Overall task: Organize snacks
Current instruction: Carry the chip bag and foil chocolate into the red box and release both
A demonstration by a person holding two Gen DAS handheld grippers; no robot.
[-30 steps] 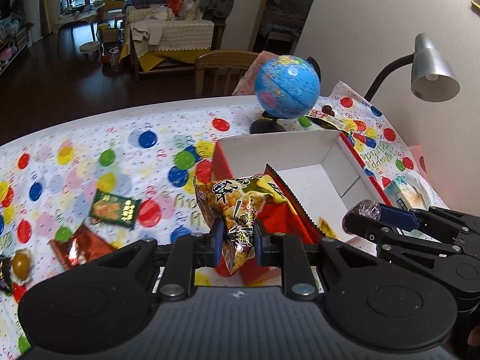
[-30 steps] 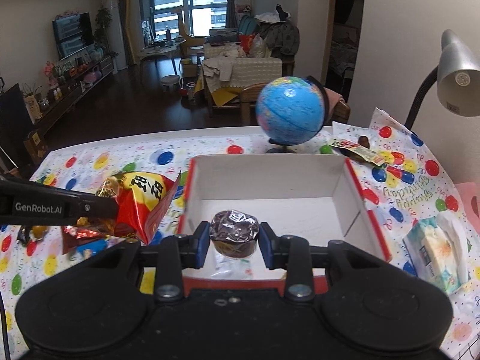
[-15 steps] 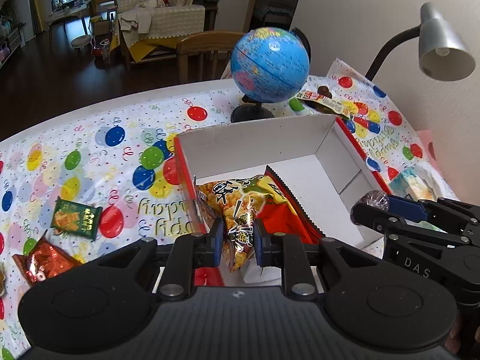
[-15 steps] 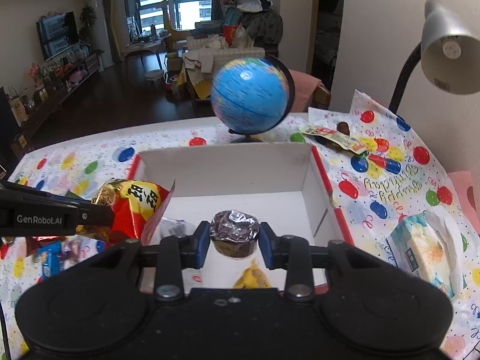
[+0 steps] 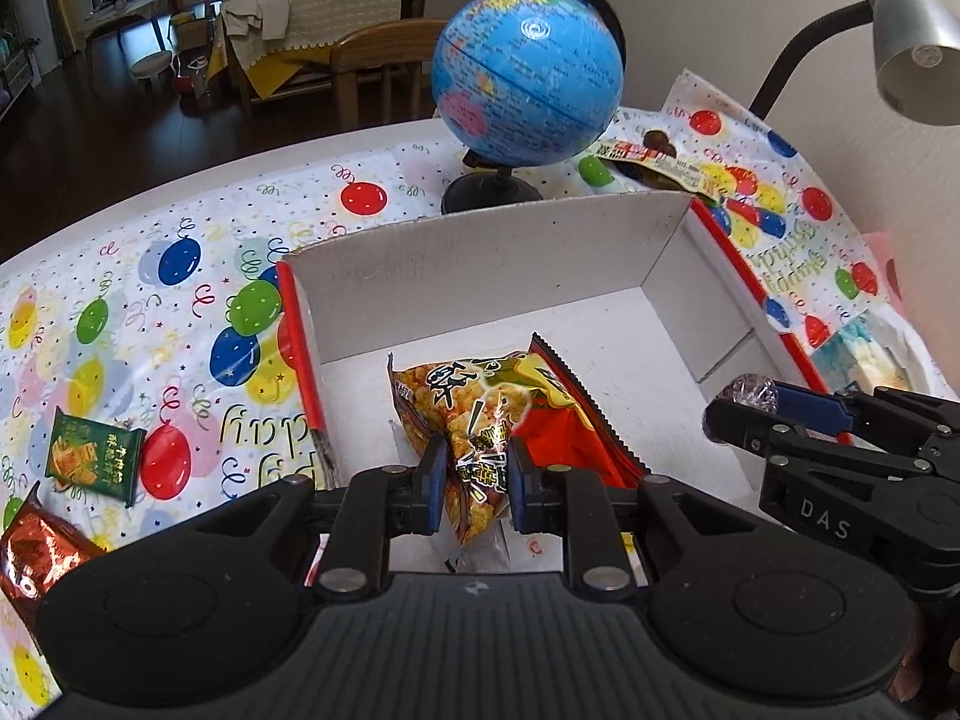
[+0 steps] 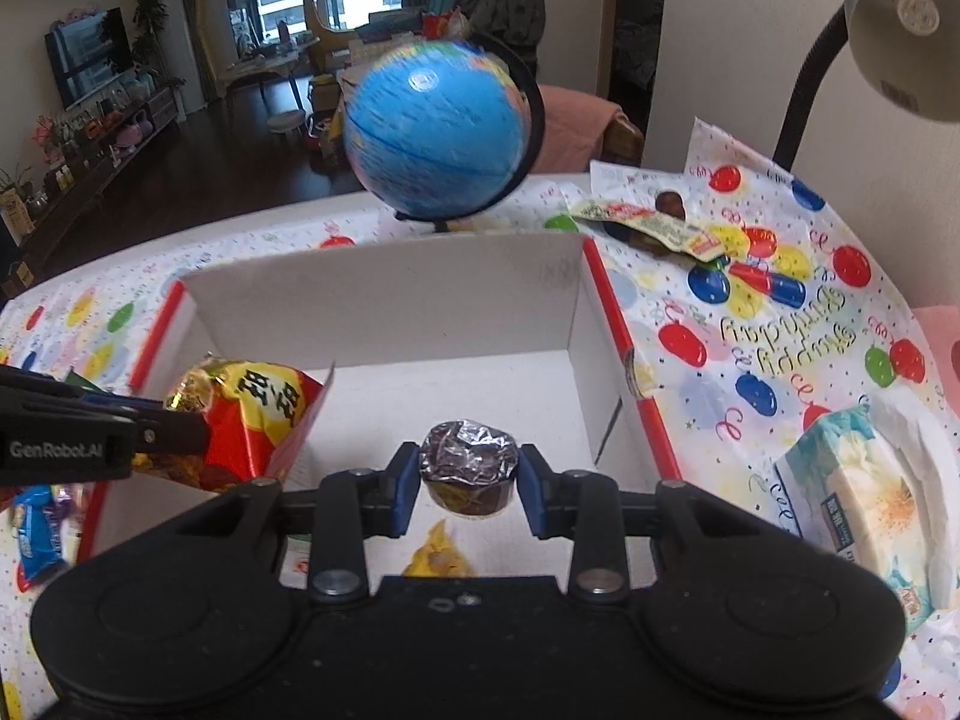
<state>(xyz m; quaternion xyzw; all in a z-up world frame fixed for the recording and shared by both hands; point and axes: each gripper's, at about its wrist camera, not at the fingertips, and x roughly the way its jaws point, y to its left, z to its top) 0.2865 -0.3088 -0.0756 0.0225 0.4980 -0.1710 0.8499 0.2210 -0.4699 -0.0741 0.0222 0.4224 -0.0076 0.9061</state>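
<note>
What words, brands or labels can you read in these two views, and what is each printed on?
"GenRobot.AI": side of the left claw.
"DAS": body of the right claw.
"Happy Birthday", upside down: balloon tablecloth.
Large Chinese characters on the red and yellow snack bag: not legible to me.
Green packet, tissue pack: print too small.

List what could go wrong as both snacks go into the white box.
1. The left gripper pinches only the bottom corner of the chip bag; it could slip out or land on the box wall.
2. The right gripper holds the foil-topped cup by its sides; released high, it may tip over.
3. Both grippers crowd the white box and could bump each other.
</note>
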